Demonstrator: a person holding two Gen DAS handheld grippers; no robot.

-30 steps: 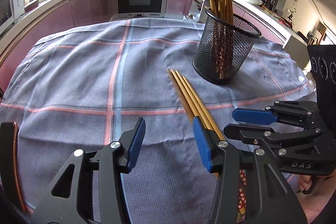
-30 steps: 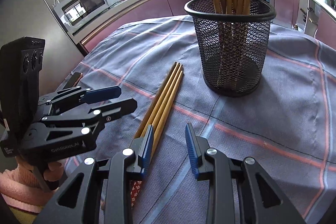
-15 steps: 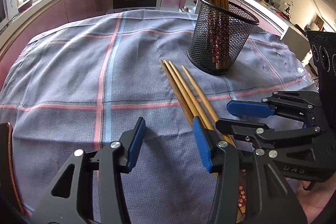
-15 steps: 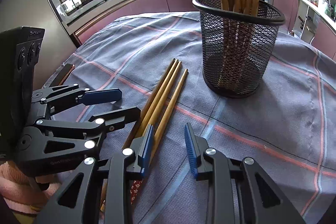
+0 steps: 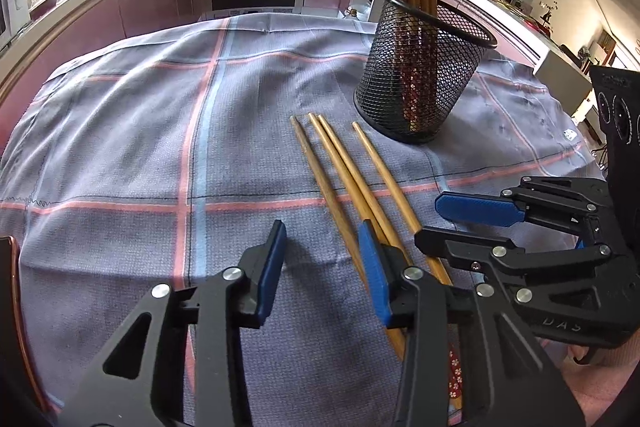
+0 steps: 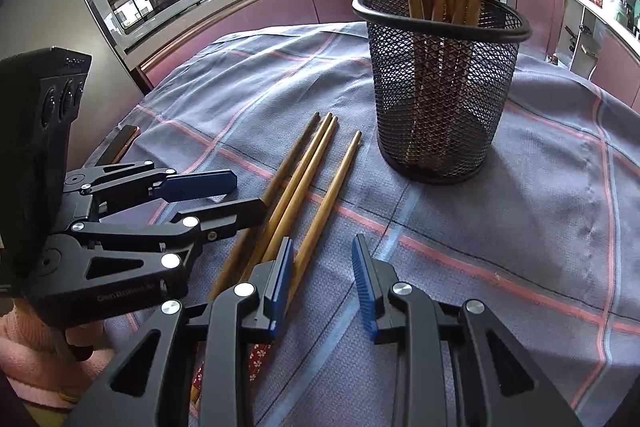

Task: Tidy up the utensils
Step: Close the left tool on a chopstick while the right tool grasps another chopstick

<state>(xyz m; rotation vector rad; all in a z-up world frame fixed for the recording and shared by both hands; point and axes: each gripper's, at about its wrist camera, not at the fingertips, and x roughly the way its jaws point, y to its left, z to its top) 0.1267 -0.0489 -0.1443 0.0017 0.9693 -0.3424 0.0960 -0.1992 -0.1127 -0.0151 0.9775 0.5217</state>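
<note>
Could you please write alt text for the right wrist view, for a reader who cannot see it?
Four loose wooden chopsticks lie on a grey checked tablecloth beside an upright black wire-mesh holder that holds more chopsticks. The right gripper is open over the cloth, nothing between its blue pads; the left gripper, jaws closing, is empty at the left. A kitchen counter lies behind.

Each camera sits just behind its own claw, close above the tabletop (image 5: 120, 131), looking steeply down and forward. The left view faces the oven wall; the right view faces the microwave corner. Both share the loose chopsticks (image 5: 344, 171) (image 6: 308, 171), the mesh holder (image 5: 420, 75) (image 6: 440, 99) and each other's claw.
</note>
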